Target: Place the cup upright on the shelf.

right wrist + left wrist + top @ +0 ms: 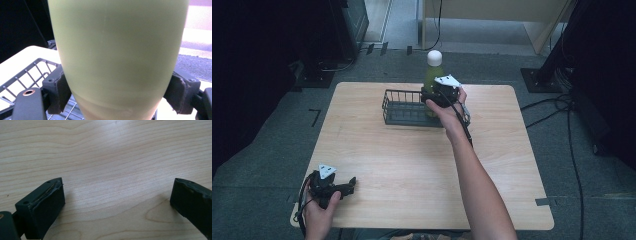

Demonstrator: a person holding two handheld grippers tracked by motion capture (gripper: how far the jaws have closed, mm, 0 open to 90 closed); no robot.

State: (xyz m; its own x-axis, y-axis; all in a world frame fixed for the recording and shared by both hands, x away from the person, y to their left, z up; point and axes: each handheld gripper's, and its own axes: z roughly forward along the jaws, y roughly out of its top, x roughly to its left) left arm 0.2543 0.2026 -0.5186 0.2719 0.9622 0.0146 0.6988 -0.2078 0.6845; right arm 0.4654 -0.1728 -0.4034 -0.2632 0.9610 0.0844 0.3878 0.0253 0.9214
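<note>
Looking down from the high view, I have a light wooden desk (412,165) with most of its surface bare: the whole middle and the near right corner are open, and only the far edge is occupied. A dark wire basket (404,107) sits near the middle of that far edge, well apart from the near left corner.

My left gripper (343,188) rests at the near left corner, held by the left hand (318,212), just inside the desk's near edge. In the left gripper view its jaws stand wide apart with nothing between them, only wood grain (117,177) showing in the gap.

My right gripper (434,95) is reached out to the far edge, at the right end of the basket, with the right hand (451,112) wrapped around it. Its jaws are closed on a green bottle (432,80); in the right gripper view both pads (61,92) press against the bottle's sides low on the body, with basket wire (30,75) showing below and to the left.

The bottle (120,50) is pale matte green, upright, widening upward from the grip, with a rounded white cap (434,57). I cannot tell whether its base touches the basket floor.
</note>
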